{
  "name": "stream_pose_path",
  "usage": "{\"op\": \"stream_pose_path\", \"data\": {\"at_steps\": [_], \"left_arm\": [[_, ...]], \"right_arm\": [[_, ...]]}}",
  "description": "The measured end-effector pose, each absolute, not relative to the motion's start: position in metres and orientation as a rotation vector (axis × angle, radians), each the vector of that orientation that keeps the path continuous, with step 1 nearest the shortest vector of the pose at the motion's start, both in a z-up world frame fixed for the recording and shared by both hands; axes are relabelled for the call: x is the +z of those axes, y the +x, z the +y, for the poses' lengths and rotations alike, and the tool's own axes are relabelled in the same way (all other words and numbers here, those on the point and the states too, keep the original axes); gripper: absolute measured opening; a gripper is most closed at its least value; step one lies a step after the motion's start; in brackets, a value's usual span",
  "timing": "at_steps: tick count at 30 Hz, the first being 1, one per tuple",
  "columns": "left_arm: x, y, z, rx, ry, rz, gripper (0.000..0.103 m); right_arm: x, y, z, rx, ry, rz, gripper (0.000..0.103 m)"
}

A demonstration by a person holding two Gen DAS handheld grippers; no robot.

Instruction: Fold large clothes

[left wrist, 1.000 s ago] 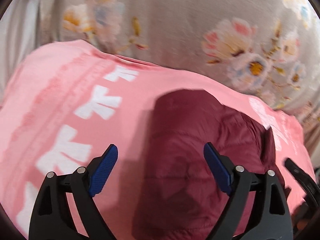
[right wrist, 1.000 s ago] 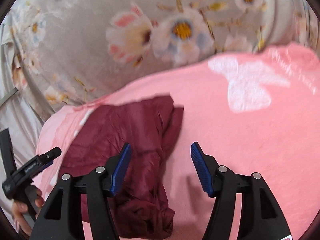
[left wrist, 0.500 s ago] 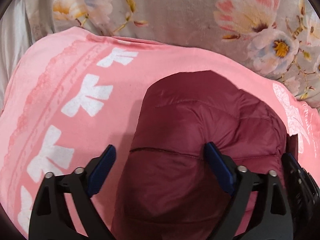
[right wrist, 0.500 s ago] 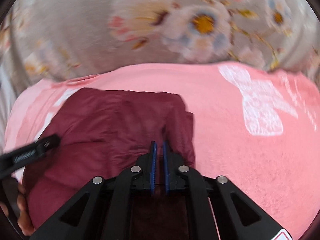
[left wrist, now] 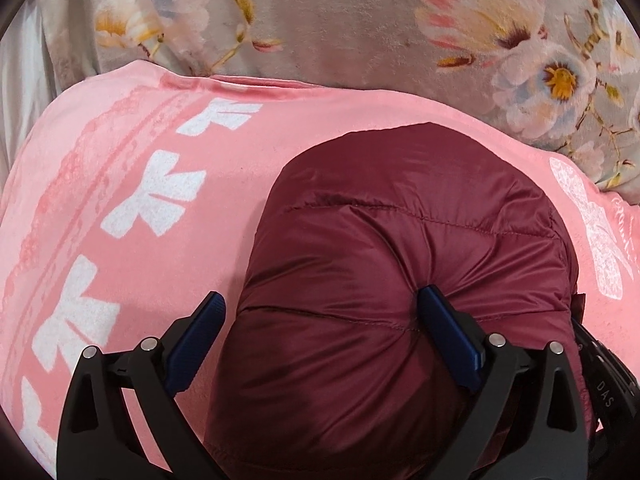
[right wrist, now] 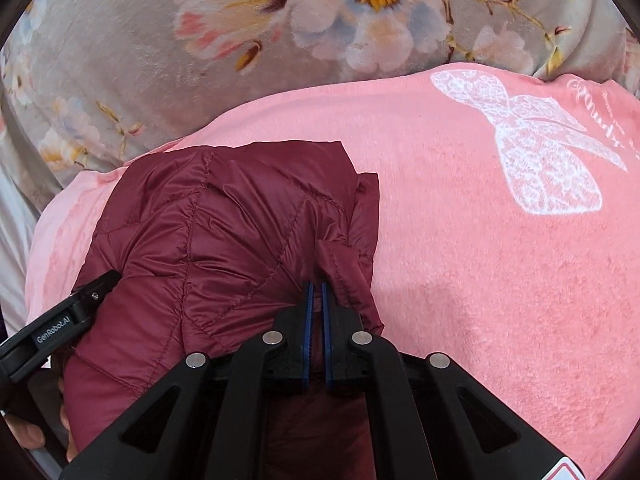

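Observation:
A maroon quilted puffer jacket (left wrist: 400, 220) lies bunched and folded on a pink blanket (left wrist: 120, 160). My left gripper (left wrist: 320, 296) straddles its puffy near end with the jaws opening wide. The right finger (left wrist: 444, 328) dents the fabric, while the left finger (left wrist: 196, 340) stands off it over the blanket. In the right wrist view my right gripper (right wrist: 315, 286) is shut on a fold at the right edge of the jacket (right wrist: 224, 232), with maroon fabric showing between the pads. The left gripper's body (right wrist: 60, 328) rests at the jacket's left side.
The pink blanket (right wrist: 480, 280) with white butterfly prints spreads to both sides of the jacket. Behind it lies a grey floral blanket (left wrist: 340, 20). A person's hand (right wrist: 24, 436) shows at the lower left of the right wrist view.
My right gripper went from open to shut on the jacket's fold and moved down closer to it. My left gripper came down over the jacket's end and its jaws spread slightly wider.

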State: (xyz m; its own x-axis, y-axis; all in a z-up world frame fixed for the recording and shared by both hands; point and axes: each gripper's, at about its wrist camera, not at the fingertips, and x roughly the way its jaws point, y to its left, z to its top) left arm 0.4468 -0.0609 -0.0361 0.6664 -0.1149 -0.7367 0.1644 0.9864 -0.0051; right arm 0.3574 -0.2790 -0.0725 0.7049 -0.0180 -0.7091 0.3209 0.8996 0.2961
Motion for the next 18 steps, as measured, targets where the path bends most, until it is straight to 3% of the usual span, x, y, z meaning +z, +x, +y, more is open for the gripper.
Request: {"op": "stream_pose_path", "data": {"at_steps": [10,18], "left_arm": [[-0.036,0.446,-0.058,-0.177,0.084,0.862,0.097],[-0.017,0.387,-0.019,-0.239,0.196,0.900,0.096]], "right_arm": [[-0.067,0.352,-0.278,-0.202,0.382,0.783,0.001],[-0.027,0.280,-0.256,-0.118,0.272,0.784,0.007]]}}
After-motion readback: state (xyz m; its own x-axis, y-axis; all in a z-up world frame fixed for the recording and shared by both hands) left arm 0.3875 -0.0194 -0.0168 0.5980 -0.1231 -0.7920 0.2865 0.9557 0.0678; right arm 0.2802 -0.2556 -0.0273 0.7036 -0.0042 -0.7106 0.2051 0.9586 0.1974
